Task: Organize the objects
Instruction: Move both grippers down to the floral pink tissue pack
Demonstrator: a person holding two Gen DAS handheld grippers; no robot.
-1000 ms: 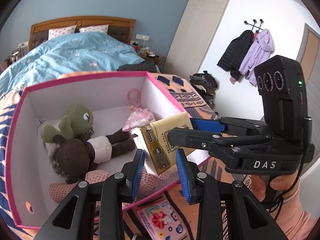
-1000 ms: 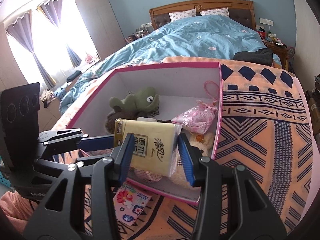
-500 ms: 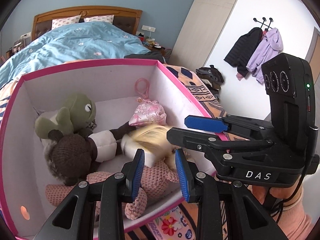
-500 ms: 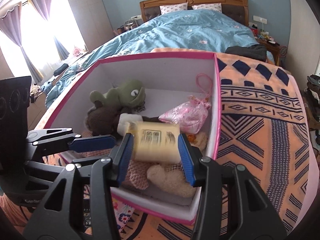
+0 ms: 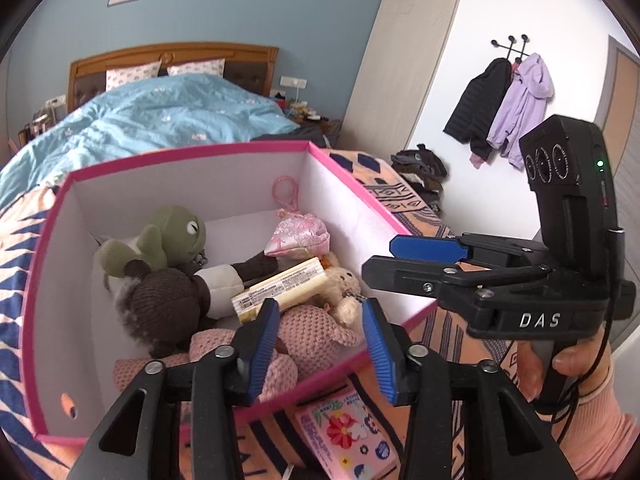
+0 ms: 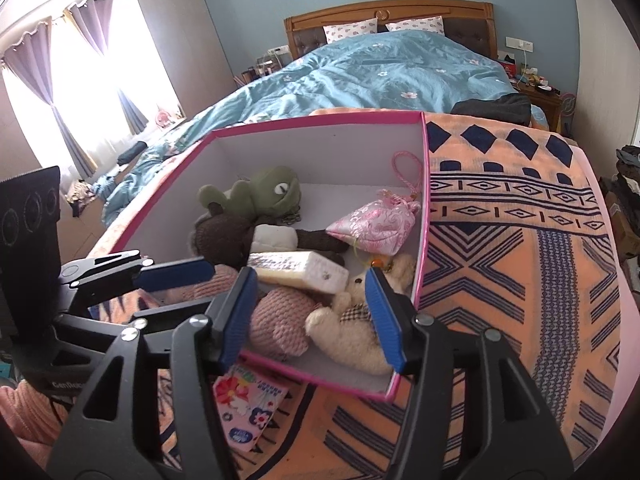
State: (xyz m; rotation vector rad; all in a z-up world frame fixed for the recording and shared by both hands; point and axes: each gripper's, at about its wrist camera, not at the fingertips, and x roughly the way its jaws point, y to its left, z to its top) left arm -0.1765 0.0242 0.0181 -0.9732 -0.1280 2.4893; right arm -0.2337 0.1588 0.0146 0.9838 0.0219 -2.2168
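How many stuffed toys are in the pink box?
4: green frog at the back, brown doll beside it, pink knitted toy in front, cream bear in the front corner. More may hide underneath.

Both wrist views look down, close, into one shared box [image 5: 362,196].

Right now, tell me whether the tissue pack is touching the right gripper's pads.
Apart. In the right wrist view the tissue pack lies on the plush toys in the pink box, beyond the opening right gripper, clear of both pads.
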